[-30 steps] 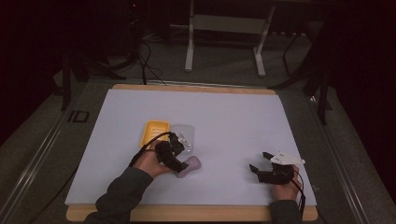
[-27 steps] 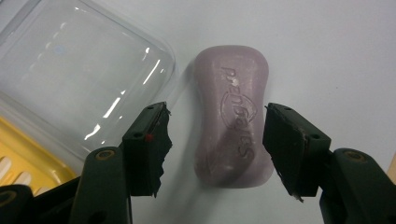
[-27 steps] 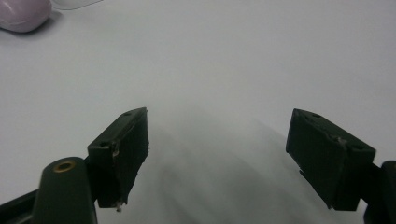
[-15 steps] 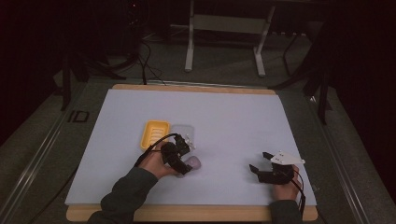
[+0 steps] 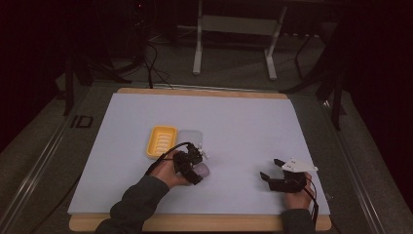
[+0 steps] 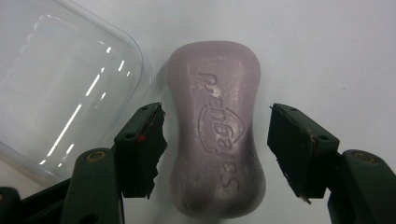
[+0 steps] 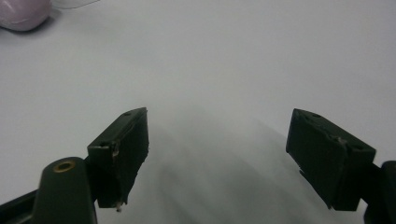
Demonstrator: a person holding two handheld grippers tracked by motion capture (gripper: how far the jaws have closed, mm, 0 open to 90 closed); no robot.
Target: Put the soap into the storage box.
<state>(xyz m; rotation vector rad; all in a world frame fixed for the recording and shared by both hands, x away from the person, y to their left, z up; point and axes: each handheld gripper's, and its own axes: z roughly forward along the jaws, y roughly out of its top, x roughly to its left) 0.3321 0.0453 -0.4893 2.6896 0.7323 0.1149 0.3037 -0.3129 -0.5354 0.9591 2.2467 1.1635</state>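
Observation:
A pale purple bar of soap (image 6: 215, 126) with embossed lettering lies flat on the white table. My left gripper (image 6: 215, 149) hangs open right over it, one jaw on each side of the bar, neither touching it. From above, the soap (image 5: 201, 170) peeks out under the left gripper (image 5: 191, 164). Beside the bar lies a clear plastic lid (image 6: 60, 88), and a yellow soap dish (image 5: 161, 140) sits just left of that lid (image 5: 191, 138). My right gripper (image 7: 217, 154) is open over bare table, at the front right (image 5: 273, 171), with the soap (image 7: 21, 14) far off.
The white sheet (image 5: 243, 126) covers a wooden table whose front edge (image 5: 204, 223) runs along the bottom. Cables and a metal stand (image 5: 234, 29) are on the dark floor beyond the far edge.
The left hand has shifted a little toward the front and turned, bringing its gripper down over the soap. The right gripper has stayed in place.

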